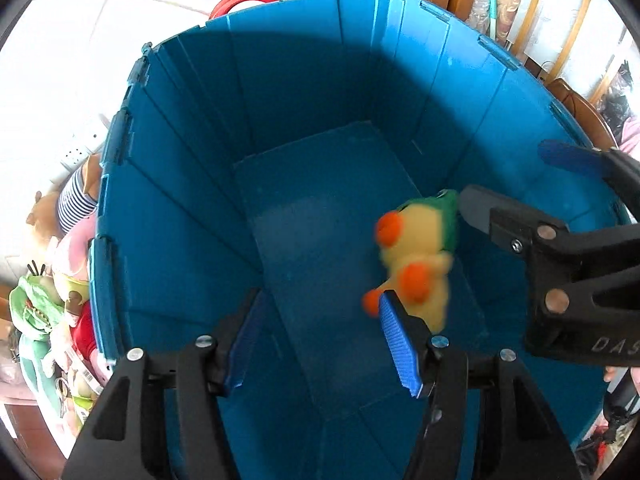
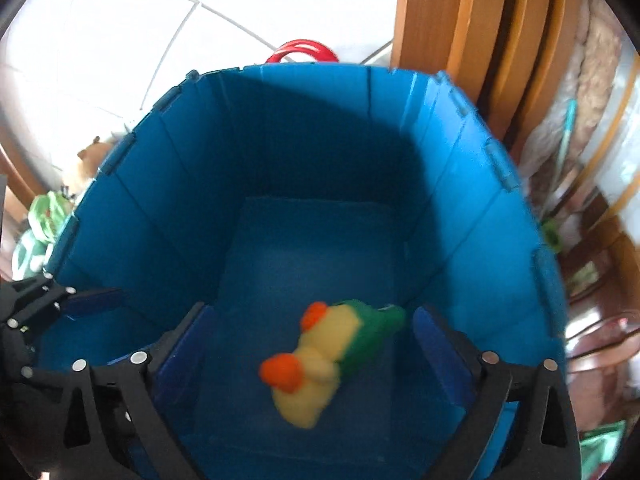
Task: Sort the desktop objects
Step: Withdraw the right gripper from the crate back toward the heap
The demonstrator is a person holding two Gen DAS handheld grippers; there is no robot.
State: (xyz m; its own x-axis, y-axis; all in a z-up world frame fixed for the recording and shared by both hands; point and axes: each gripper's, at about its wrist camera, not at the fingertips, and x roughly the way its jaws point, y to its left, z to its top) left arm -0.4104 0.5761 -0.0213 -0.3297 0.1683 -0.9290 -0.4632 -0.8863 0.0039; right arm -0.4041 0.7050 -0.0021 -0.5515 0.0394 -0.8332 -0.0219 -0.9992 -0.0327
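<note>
- Left wrist view: the left gripper (image 1: 324, 340) hangs over the blue bin (image 1: 192, 200) with its jaws spread wide and nothing between them; the blue pads (image 1: 396, 342) frame only the bin floor
- Same view: the plush duck (image 1: 416, 256), yellow with orange feet and a green cap, shows smeared with blur over the right side of the bin, just off the right gripper (image 1: 516, 184), whose jaws also stand apart. I judge the toy is dropping loose, though I cannot tell whether it has reached the floor yet
- Same view: more stuffed toys (image 1: 52, 312) are heaped outside the bin's left wall, so plenty looks left to sort
- Risk here: the two grippers sit near each other over the opening, and a careless pull-back could knock one against the other or against the right wall

- Right wrist view: the right gripper (image 2: 312, 344) is opened wide, the duck (image 2: 320, 356) lying blurred between and below its fingers, touching neither as far as I can see; the left gripper (image 2: 52, 312) pokes in at the left edge
- Risk here: a soft toy bounces little, yet it falls close to the near right wall and could snag on a pad if the jaws swing before it settles
- The red hoop (image 2: 304, 50) beyond the far rim is well clear
</note>
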